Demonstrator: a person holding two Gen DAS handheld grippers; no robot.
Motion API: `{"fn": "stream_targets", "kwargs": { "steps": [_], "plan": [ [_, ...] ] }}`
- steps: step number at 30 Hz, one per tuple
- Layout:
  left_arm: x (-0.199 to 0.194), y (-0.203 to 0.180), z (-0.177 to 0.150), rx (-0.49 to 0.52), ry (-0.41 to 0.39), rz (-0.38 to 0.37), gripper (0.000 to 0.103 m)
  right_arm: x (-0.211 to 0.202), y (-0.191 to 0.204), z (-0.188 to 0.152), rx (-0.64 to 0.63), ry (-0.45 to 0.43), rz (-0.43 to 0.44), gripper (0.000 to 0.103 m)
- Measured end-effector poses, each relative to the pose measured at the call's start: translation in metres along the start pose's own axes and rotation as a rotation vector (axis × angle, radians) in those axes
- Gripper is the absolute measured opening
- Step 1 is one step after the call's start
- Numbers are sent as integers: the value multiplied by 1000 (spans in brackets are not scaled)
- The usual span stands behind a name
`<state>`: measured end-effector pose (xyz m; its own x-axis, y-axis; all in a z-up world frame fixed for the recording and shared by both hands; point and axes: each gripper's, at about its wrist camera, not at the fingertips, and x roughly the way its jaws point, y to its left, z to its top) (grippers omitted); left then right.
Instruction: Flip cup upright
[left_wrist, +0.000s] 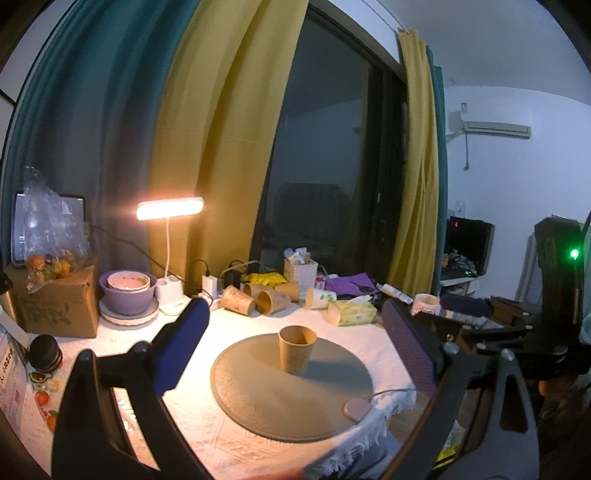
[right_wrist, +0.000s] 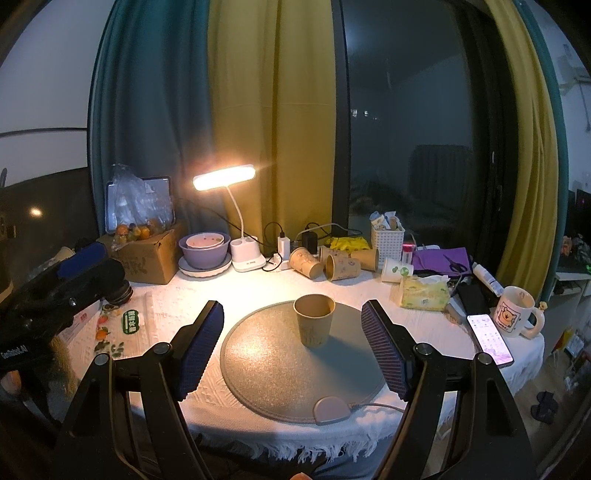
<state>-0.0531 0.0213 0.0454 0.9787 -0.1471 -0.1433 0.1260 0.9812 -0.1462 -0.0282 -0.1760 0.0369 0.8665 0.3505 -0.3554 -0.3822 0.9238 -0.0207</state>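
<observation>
Nearest to you, at the bottom of each wrist view, both tools hang with their blue-padded fingers spread wide and nothing between them: the right gripper (right_wrist: 291, 347) frames the work area head-on, while the left gripper (left_wrist: 295, 350) looks in from the left side and a little higher. Just past the fingers, a small pale puck (right_wrist: 331, 410) with a white cord sits on the near edge of a round grey mat (right_wrist: 273, 373), which lies on a table covered in a white fringed cloth (right_wrist: 192, 398). On the far half of that mat stands the paper cup (right_wrist: 314, 319), brown, mouth up, base flat on the mat, and clear of both tools. Judging by that, the flip looks already done and you are at the release-and-retreat stage; the next move seems to call only for drawing both tools back without brushing the light cup. Farther back, several spare paper cups (right_wrist: 325, 263) lie on their sides near a tissue pack (right_wrist: 424, 293), a cartoon mug (right_wrist: 515, 312) and a lit phone (right_wrist: 489, 339). Beyond them glows a desk lamp (right_wrist: 223, 177), in front of yellow and teal curtains and a dark window.
</observation>
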Motion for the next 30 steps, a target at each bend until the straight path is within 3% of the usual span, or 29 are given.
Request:
{"fn": "stream_targets", "kwargs": {
  "steps": [8, 12, 30],
  "plan": [
    [0, -1, 0, 2, 10, 0, 96, 1, 0, -1, 2, 1, -2, 80],
    [1, -3, 0, 11, 16, 37, 96, 1, 0, -1, 1, 1, -1, 80],
    [-2, -8, 2, 33, -5, 25, 96, 1, -2, -3, 3, 3, -1, 80]
  ]
}}
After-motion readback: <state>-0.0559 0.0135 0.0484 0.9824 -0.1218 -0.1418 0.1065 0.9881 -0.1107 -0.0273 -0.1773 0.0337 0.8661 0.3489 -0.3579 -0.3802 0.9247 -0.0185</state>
